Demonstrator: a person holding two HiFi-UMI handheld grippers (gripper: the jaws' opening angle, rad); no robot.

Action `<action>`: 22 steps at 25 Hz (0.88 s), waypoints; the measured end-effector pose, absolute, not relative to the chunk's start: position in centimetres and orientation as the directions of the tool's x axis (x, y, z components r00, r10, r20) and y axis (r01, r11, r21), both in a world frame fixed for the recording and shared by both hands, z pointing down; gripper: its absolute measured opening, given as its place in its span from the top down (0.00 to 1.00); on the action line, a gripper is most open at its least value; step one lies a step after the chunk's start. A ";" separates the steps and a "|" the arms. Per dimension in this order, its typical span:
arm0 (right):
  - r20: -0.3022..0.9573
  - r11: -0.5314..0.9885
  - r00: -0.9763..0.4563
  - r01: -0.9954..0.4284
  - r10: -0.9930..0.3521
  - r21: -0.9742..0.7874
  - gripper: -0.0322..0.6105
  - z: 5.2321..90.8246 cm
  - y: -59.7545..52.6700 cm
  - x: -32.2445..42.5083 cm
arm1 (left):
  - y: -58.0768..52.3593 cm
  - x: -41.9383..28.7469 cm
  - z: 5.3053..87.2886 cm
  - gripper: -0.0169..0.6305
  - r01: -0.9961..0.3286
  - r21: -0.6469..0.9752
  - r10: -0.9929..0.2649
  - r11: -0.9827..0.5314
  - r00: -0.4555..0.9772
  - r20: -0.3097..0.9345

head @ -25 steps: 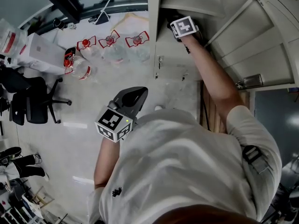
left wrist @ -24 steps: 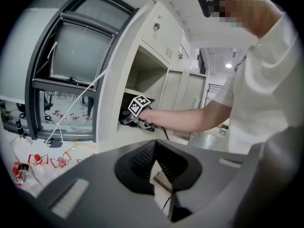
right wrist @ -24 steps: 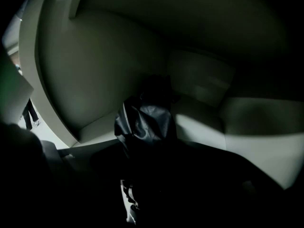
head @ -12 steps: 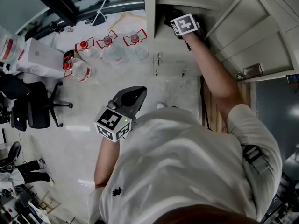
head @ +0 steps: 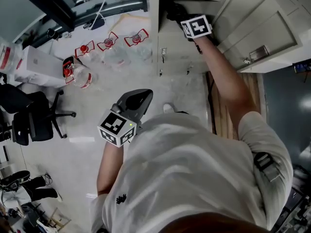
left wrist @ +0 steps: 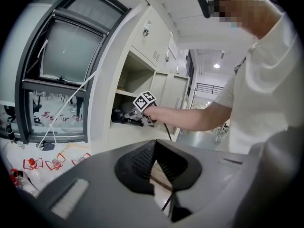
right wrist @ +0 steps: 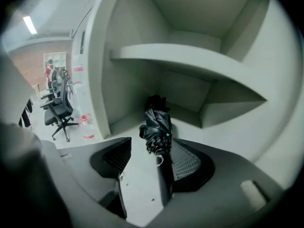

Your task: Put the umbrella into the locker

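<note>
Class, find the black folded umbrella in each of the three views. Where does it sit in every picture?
Head view: the black folded umbrella is at top centre, inside the locker opening.
Left gripper view: small, left of centre, on the compartment floor.
Right gripper view: centre, between the right tool's parted jaws.
Shared landmark: the open pale grey locker compartment.

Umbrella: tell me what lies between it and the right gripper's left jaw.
Only bare locker shelf. In the right gripper view the folded black umbrella lies beside the right jaw of the open right gripper, with pale shelf between it and the left jaw.
</note>
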State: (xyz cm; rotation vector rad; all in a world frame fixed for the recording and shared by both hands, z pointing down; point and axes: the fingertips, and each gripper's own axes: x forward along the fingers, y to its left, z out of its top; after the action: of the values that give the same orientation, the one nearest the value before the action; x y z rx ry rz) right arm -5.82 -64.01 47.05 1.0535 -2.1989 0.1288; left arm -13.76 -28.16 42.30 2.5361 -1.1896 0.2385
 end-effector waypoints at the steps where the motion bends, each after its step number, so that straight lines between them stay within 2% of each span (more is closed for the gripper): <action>1: 0.617 0.662 -0.436 -0.724 -0.655 0.192 0.54 46.9 -63.2 -5.6 | -27.6 -13.8 42.3 0.89 -0.765 0.222 -0.710 -0.604 0.644 0.286; 11: 0.609 0.643 -0.431 -0.746 -0.666 0.174 0.54 47.4 -53.4 -4.0 | -20.9 -14.6 42.2 0.89 -0.724 0.224 -0.670 -0.652 0.689 0.277; 22: 0.595 0.639 -0.480 -0.765 -0.645 0.075 0.55 48.9 -39.4 -4.2 | -13.3 -16.2 41.4 0.89 -0.685 0.235 -0.639 -0.689 0.728 0.249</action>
State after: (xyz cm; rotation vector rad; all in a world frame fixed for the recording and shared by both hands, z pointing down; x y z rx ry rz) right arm -4.19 -39.43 48.93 1.0951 -2.2683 0.2671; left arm -16.23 -13.28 41.40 2.6208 -1.0337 0.2111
